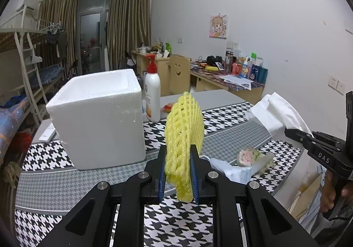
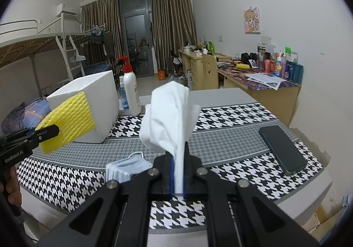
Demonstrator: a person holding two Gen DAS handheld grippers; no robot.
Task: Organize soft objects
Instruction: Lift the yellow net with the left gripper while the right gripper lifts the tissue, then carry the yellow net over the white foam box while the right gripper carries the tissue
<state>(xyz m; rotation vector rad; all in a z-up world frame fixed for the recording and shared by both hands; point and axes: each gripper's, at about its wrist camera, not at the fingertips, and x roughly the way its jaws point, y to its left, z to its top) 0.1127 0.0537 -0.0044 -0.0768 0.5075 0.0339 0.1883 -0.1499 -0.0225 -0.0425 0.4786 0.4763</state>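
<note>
My left gripper (image 1: 178, 154) is shut on a yellow foam fruit net (image 1: 184, 132) and holds it above the table; the net also shows in the right wrist view (image 2: 68, 121). My right gripper (image 2: 179, 160) is shut on a white tissue (image 2: 169, 114), also held up; the tissue also shows in the left wrist view (image 1: 275, 112). A white foam box (image 1: 97, 116) stands open-topped at the left of the table, ahead of both grippers. A pale blue face mask (image 2: 125, 168) and a pink-green soft object (image 1: 248, 156) lie on the table.
A white pump bottle (image 1: 152, 96) with a red top stands behind the box. A black phone (image 2: 282, 149) lies at the right on the houndstooth cloth (image 2: 220, 114). A desk (image 2: 260, 83) with clutter is beyond, along the right wall.
</note>
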